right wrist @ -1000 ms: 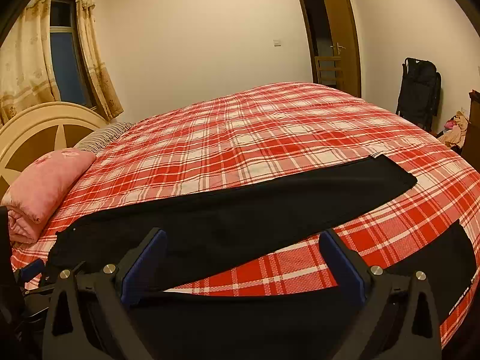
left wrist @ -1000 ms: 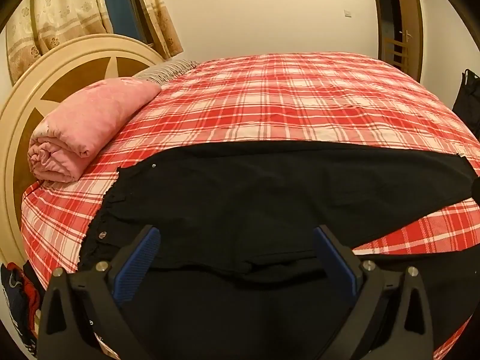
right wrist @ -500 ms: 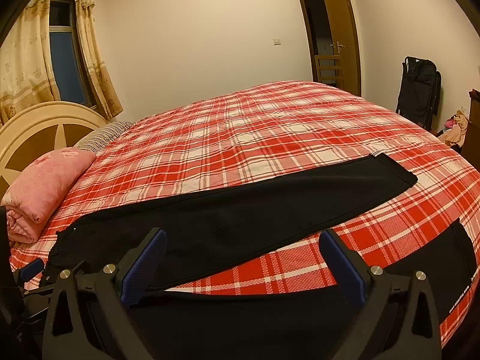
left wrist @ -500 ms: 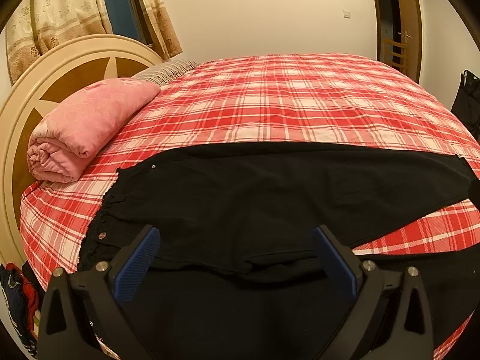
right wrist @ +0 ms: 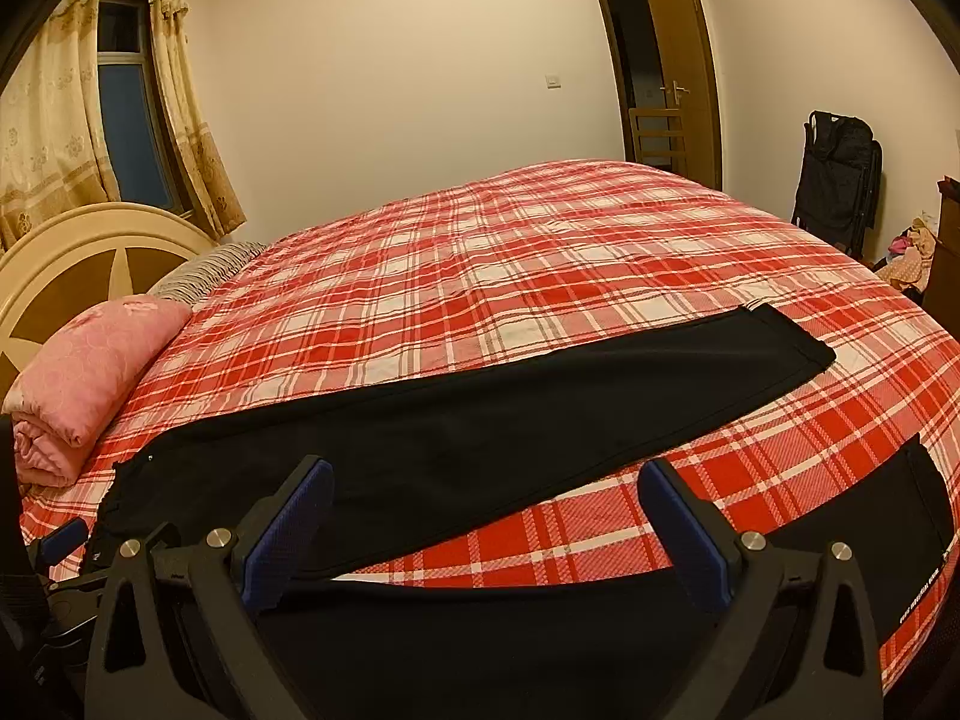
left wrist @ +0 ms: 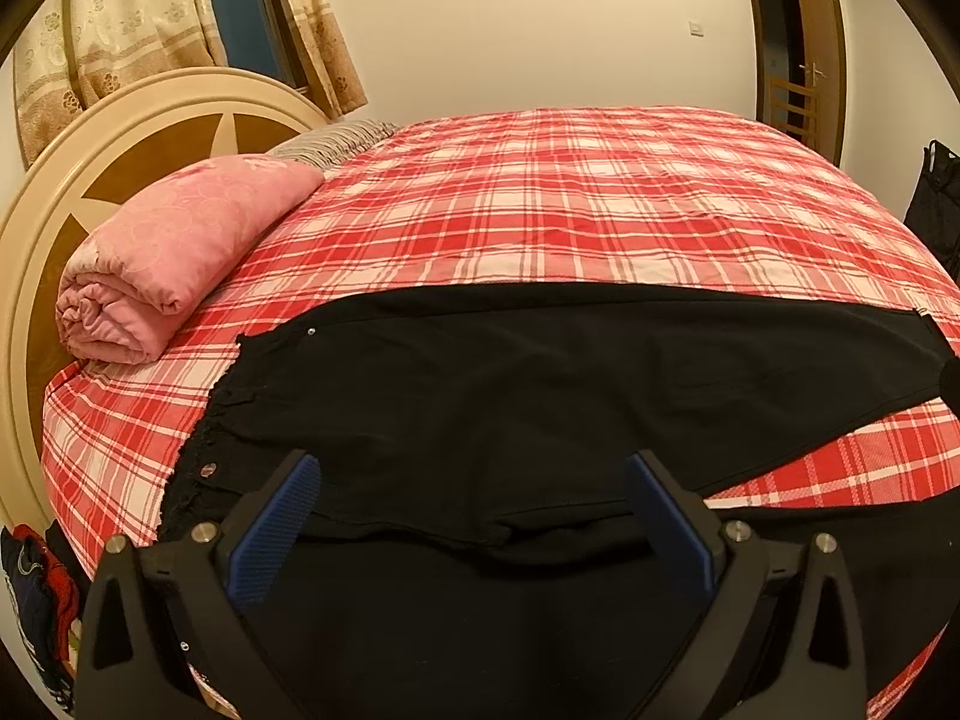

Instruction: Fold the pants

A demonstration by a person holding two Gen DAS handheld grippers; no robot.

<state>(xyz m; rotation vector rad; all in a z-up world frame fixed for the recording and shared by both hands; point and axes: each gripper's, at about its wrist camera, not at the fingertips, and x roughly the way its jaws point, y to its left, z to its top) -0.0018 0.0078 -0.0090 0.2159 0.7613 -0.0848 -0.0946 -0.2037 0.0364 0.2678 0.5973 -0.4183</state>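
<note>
Left wrist: pants [left wrist: 540, 408] unmoved; left gripper [left wrist: 474, 516] apparently unshifted, agape.

- Red and white plaid bedspread [left wrist: 570, 210] covering the whole bed.
- Rolled pink blanket [left wrist: 174, 252] lying at the head end, touching the round cream and brown headboard [left wrist: 120, 114].
- Striped pillow [left wrist: 336, 138] peeking out just beyond the blanket.
- Patterned beige curtains [right wrist: 186, 138] hanging on both sides of 1 dark window [right wrist: 129, 126].
- Brown door [right wrist: 678, 60] standing open in the far wall.
- Black folded chair [right wrist: 837, 174] leaning by the right wall.
- Clothes [left wrist: 33, 594] lying heaped below the bed's near-left corner.
</note>
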